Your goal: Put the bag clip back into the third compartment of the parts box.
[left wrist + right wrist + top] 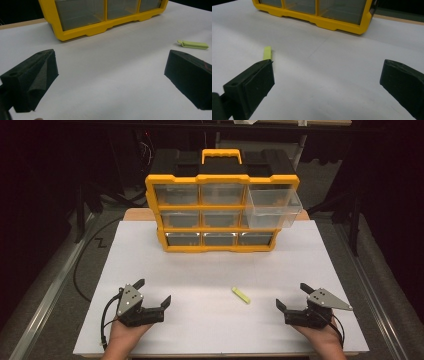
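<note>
A yellow and black drawer cabinet (222, 200) stands at the far middle of the white table, with its top right clear drawer (272, 207) pulled out. A small pale green clip (241, 295) lies flat on the table between the two hands, nearer the right one; it also appears as the clip (193, 44) and the clip (267, 52). My left gripper (152, 292) rests near the front left, jaws wide apart and empty. My right gripper (293, 296) rests near the front right, also open and empty.
The white board (150, 255) covers the table, with a wooden edge behind the cabinet. The cabinet's bottom drawers (82, 12) stand shut. A black cable (82, 265) lies on the floor at the left. Dark stands surround the table.
</note>
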{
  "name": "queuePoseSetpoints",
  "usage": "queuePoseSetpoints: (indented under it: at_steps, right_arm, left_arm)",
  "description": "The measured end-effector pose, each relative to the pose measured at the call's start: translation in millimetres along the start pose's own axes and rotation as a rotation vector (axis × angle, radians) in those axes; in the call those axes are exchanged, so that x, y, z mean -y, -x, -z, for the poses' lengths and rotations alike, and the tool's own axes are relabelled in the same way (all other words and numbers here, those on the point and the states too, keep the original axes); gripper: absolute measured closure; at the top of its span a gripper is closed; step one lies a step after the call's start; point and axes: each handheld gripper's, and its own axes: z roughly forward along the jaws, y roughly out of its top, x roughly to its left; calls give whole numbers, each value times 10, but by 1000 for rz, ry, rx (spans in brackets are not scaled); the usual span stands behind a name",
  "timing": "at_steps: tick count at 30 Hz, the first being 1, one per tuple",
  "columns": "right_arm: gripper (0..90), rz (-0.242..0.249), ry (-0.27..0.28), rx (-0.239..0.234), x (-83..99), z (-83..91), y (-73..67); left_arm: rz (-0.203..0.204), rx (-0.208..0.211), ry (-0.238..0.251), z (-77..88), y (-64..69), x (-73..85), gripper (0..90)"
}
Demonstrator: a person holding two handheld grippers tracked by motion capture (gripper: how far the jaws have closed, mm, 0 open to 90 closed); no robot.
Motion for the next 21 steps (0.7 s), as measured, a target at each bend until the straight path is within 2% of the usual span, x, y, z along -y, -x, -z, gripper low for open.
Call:
queuePoseSetpoints:
  at_steps: [5, 21]
  right_arm:
    - [0, -22, 17, 16, -2, 29, 29]
    - [0, 2, 8, 26, 0, -9, -13]
  left_arm:
    - [-12, 6, -9, -10, 6, 3, 2]
    - [-6, 13, -9, -15, 10, -6, 2]
